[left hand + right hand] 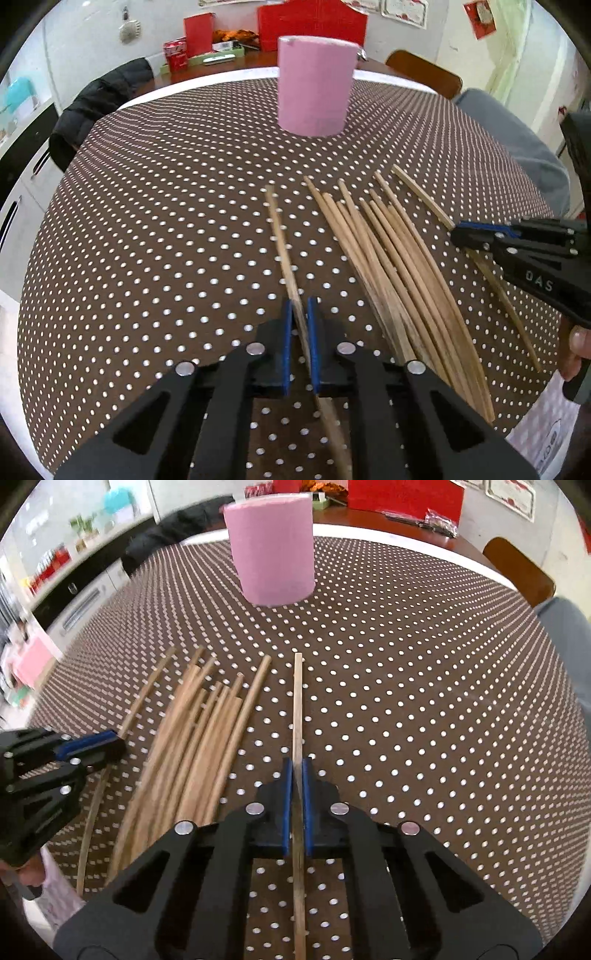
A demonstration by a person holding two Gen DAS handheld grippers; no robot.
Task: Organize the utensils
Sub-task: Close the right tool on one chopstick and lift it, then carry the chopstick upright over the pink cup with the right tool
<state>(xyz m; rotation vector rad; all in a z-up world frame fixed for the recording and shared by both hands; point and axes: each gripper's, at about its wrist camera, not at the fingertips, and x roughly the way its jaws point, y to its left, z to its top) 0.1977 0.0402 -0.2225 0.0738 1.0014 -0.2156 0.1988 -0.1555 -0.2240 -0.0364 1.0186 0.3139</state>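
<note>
A thin, pale wooden chopstick [284, 247] is pinched between the blue pads of the left gripper [300, 314], its jaws closed on it; its near end runs under the black frame, blurred. The right gripper [296, 771] clamps a second, squarer chopstick [297, 701] the same way. Between the two grippers lies a loose bundle of round sticks [391, 266], their near ends cut off. Ahead stands a smooth pink cylindrical holder [271, 550] on the brown, white-dotted tablecloth [424, 701].

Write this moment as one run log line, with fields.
left gripper: shut on chopstick | right gripper: shut on thin chopstick | chopstick pile: on table | pink cup: upright, empty-looking
</note>
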